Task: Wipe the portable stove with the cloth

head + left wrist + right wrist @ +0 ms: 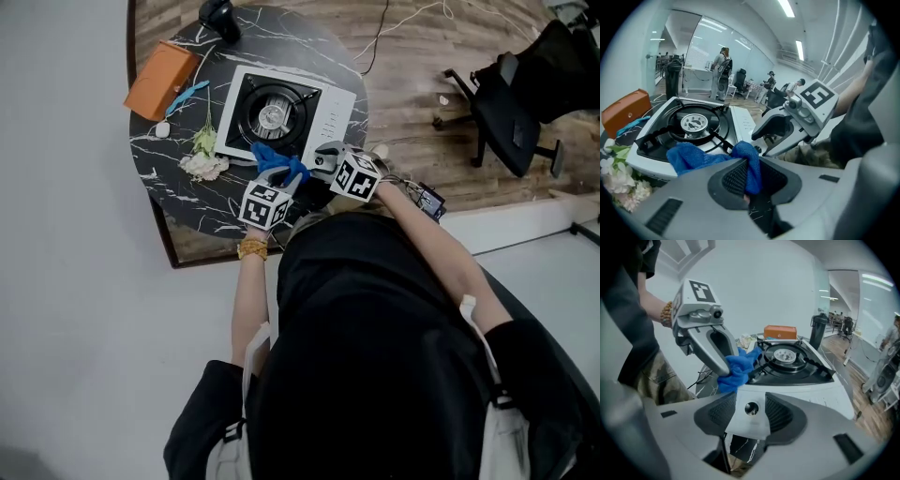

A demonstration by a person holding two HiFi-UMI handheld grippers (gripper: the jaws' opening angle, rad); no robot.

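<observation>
A white portable stove (330, 114) with a black burner stands on the round black marble table (173, 192). A blue cloth (277, 161) lies bunched over the stove's near edge. My left gripper (281, 180) is shut on one end of it. In the left gripper view the cloth (693, 157) runs from between the pads onto the stove (740, 122). My right gripper (324, 159) is at the stove's near right corner, just right of the cloth. In the right gripper view its jaws (751, 414) stand open, and the stove's corner with the knob (751, 408) shows between them.
An orange box (161, 80), a small white object (162, 129) and white flowers (203, 161) lie left of the stove. A black object (218, 17) sits at the table's far edge. An office chair (525, 94) and a cable are on the wooden floor to the right.
</observation>
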